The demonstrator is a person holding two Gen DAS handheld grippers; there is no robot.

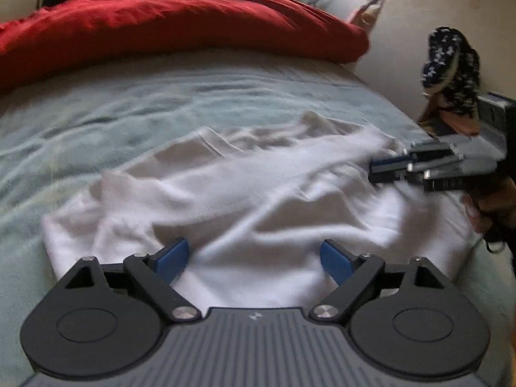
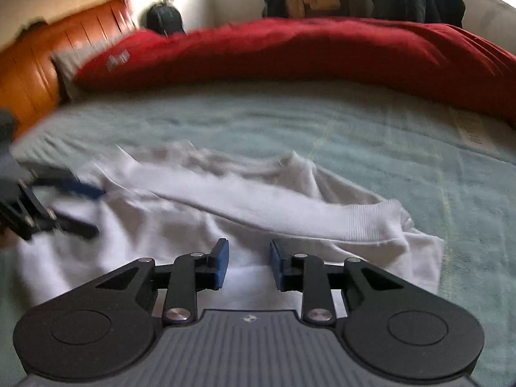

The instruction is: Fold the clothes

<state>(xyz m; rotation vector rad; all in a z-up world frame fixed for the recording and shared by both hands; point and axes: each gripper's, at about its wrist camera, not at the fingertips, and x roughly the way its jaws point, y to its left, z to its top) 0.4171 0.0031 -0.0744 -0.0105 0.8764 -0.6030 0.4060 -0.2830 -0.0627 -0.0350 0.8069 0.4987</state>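
A white long-sleeved garment (image 1: 258, 193) lies crumpled on the bed, one sleeve with a ribbed cuff (image 2: 371, 222) laid across its body. My left gripper (image 1: 254, 251) hovers over the garment's near edge, jaws wide open and empty. My right gripper (image 2: 249, 251) is above the garment's near part, blue pads apart with only a narrow gap and nothing between them. Each gripper shows in the other's view: the right gripper (image 1: 387, 169) at the garment's right edge, the left gripper (image 2: 87, 206) blurred at its left edge.
The bed has a pale green cover (image 1: 96, 113). A red duvet (image 1: 161, 29) lies bunched along its far side. An orange headboard (image 2: 29, 74) is at the left. A person's hand (image 1: 483, 213) and dark patterned sleeve (image 1: 451, 64) are at the right.
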